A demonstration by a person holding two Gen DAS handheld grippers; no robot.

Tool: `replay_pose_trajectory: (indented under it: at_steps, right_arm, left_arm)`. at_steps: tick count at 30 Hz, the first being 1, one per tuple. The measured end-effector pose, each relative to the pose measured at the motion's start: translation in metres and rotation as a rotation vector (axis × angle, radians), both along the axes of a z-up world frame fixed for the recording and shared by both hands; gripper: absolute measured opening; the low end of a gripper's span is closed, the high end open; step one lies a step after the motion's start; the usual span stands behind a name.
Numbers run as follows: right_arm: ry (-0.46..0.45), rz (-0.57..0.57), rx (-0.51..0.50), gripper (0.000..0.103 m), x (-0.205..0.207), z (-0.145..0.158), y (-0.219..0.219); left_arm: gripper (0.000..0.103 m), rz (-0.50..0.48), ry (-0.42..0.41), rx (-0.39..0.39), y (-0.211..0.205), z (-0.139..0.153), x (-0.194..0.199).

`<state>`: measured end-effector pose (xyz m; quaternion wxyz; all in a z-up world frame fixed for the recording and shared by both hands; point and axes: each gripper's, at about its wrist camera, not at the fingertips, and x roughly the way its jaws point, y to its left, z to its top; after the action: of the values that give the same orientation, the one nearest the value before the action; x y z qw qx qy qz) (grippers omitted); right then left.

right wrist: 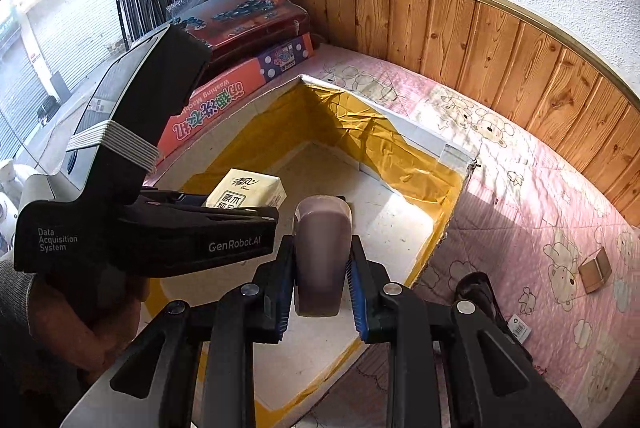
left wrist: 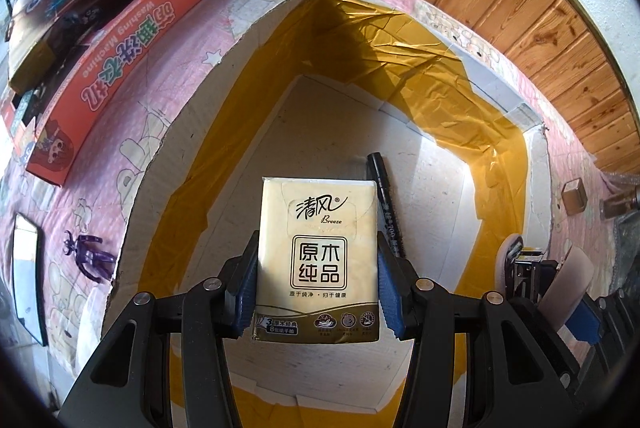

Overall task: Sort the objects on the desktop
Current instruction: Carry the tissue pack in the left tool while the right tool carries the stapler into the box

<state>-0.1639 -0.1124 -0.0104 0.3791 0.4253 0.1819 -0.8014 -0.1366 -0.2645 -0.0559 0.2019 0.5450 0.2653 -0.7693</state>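
My left gripper [left wrist: 318, 288] is shut on a cream tissue pack [left wrist: 318, 256] and holds it above the inside of an open cardboard box lined with yellow tape [left wrist: 420, 52]. A black marker [left wrist: 386, 204] lies on the box floor behind the pack. My right gripper [right wrist: 320, 288] is shut on a pale mauve rounded object [right wrist: 322, 260], held over the box's near right side [right wrist: 400, 228]. The tissue pack [right wrist: 248, 190] and the left gripper body [right wrist: 160, 240] also show in the right wrist view. The right gripper shows at the left wrist view's right edge [left wrist: 560, 280].
The box sits on a pink cartoon-print quilt [right wrist: 520, 212]. Toy boxes [left wrist: 120, 48] are stacked at the far left. A purple figurine [left wrist: 90, 254] and a dark tablet [left wrist: 28, 260] lie left of the box. A small brown cube [right wrist: 596, 270] and a black object [right wrist: 484, 300] lie right of it. Wood panelling [right wrist: 480, 40] stands behind.
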Motion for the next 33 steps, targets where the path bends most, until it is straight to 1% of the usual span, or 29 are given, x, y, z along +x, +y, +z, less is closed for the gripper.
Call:
replay_pose_trajectory:
  at_steps: [3,7,11,16,25,33]
  right_arm:
    - [-0.003,0.009,0.044,0.026,-0.007,-0.007,-0.009]
    - [0.002,0.026,0.107,0.026,-0.013,-0.018,-0.024]
    - [0.003,0.042,0.164,0.026,-0.019,-0.026,-0.037]
    - [-0.016,0.047,0.209,0.026,-0.028,-0.035,-0.046]
    - [-0.039,0.04,0.3,0.026,-0.046,-0.052,-0.058]
    - [-0.054,0.046,0.365,0.026,-0.061,-0.064,-0.068]
  left_arm:
    - [0.053,0.02,-0.02,0.017,-0.007,-0.007,-0.001]
    - [0.053,0.032,-0.054,0.01,-0.011,-0.012,-0.004]
    - [0.053,0.021,-0.079,-0.016,-0.009,-0.014,-0.009]
    - [0.053,0.022,-0.099,-0.011,-0.01,-0.018,-0.012]
    - [0.053,0.025,-0.146,0.024,-0.015,-0.03,-0.018]
    - [0.053,0.014,-0.158,0.022,-0.013,-0.034,-0.024]
